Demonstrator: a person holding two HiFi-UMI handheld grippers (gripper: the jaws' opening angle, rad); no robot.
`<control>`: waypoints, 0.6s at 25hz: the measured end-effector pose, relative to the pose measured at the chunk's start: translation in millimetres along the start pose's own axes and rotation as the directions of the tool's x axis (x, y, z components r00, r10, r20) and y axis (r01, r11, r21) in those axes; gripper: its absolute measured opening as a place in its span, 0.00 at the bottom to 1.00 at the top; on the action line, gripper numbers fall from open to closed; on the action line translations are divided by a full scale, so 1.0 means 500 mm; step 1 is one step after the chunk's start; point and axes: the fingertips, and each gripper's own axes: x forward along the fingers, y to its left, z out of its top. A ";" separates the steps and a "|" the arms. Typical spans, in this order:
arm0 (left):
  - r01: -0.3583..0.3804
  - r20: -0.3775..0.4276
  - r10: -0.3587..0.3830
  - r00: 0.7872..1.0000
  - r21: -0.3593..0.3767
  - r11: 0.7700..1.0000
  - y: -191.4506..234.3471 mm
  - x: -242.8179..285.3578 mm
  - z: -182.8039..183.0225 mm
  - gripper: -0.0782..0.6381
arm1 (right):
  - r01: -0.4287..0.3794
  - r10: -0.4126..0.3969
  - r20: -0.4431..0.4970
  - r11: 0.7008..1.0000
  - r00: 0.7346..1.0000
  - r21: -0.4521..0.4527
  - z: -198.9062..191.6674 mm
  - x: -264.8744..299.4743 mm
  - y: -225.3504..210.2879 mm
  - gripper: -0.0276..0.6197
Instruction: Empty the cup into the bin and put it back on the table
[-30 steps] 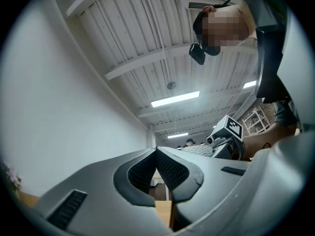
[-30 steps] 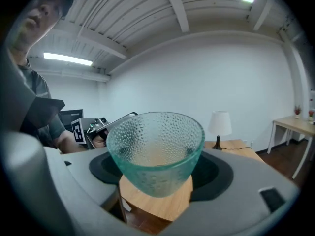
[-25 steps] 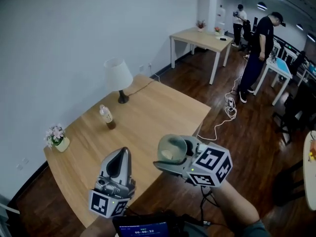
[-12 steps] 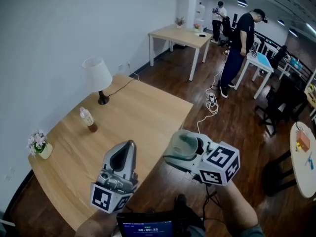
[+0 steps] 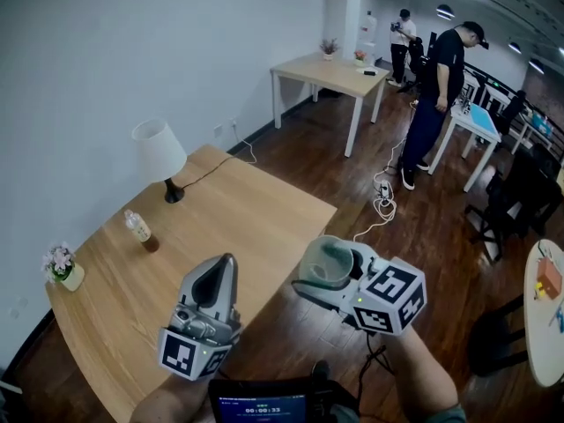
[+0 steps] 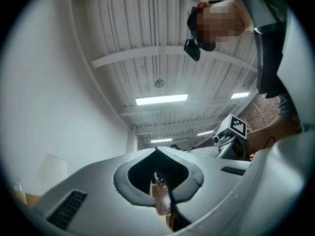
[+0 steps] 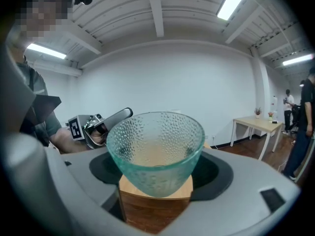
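Right gripper view shows a dimpled, pale-green glass cup (image 7: 155, 149).

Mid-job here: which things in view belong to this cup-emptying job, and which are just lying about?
Job: cup, held in the right gripper; table to return it to.
Lying about: lamp, bottle, flower pot, far table.

lamp (image 5: 159, 152), bottle (image 5: 139, 229), flower pot (image 5: 63, 271) along wall edge of table (image 5: 247, 223), near half bare
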 end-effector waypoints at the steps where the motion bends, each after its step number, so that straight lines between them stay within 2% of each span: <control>1: -0.010 -0.008 0.010 1.000 0.015 1.000 -0.006 0.017 -0.014 0.11 | -0.011 0.011 -0.001 1.000 1.000 -0.007 -0.004 -0.005 -0.021 0.64; 9: -0.126 -0.093 0.133 0.987 0.086 0.988 -0.038 0.135 -0.117 0.11 | -0.104 0.103 -0.018 0.992 0.994 -0.067 -0.012 -0.017 -0.183 0.64; 15: -0.239 -0.223 0.262 0.939 0.123 0.963 -0.004 0.187 -0.204 0.11 | -0.142 0.139 -0.041 0.986 0.989 -0.086 -0.020 0.024 -0.282 0.64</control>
